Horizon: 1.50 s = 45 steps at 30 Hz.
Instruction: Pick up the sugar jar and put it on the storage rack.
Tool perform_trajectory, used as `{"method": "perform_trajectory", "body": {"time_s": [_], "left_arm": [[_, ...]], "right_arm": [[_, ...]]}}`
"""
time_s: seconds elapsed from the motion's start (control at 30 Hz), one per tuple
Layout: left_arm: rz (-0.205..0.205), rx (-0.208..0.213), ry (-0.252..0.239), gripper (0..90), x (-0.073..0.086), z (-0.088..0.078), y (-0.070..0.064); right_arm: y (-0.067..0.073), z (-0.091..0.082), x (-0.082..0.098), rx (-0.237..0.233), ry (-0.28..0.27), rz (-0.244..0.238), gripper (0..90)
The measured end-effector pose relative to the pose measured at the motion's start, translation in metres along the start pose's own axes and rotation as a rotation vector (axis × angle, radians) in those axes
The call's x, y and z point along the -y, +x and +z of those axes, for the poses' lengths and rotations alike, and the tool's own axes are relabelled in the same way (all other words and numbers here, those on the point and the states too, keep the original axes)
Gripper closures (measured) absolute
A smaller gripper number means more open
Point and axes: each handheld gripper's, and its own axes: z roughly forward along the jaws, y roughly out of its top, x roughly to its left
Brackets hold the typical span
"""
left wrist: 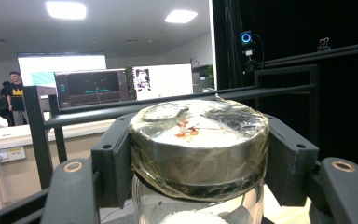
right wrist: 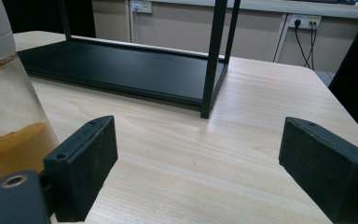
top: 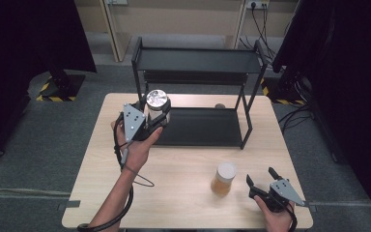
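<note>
A clear glass jar with a silver lid (top: 157, 102) hangs above the table's left side, in front of the black two-tier rack (top: 196, 60). My left gripper (top: 150, 115) is shut on it just under the lid. In the left gripper view the black pads (left wrist: 114, 163) press on both sides of the jar (left wrist: 198, 140). A second jar with a white lid and amber contents (top: 223, 178) stands upright on the table near the front right. My right gripper (top: 260, 179) rests just right of it, open, with bare table between its pads (right wrist: 86, 161). That amber jar (right wrist: 4, 107) sits at the left edge of the right gripper view.
The rack's lower shelf (top: 200, 126) lies on the wooden table (top: 183, 166) behind both jars, and its upper shelf stands higher at the back. A rack post (right wrist: 213, 60) stands ahead of the right gripper. Dark curtains flank the table.
</note>
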Motion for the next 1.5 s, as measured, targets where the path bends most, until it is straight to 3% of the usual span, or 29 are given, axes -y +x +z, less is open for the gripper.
{"method": "perform_trajectory", "body": {"time_s": [0.7,1.5], "left_arm": [[-0.007,-0.040,-0.024,34.9,-0.014,0.013,0.003],[-0.010,-0.059,-0.044,34.9,-0.035,0.031,0.005]], "right_arm": [[0.000,0.000,0.000,-0.001,0.002,-0.001,11.7],[0.000,0.000,0.000,0.000,-0.002,0.001,11.7]]}}
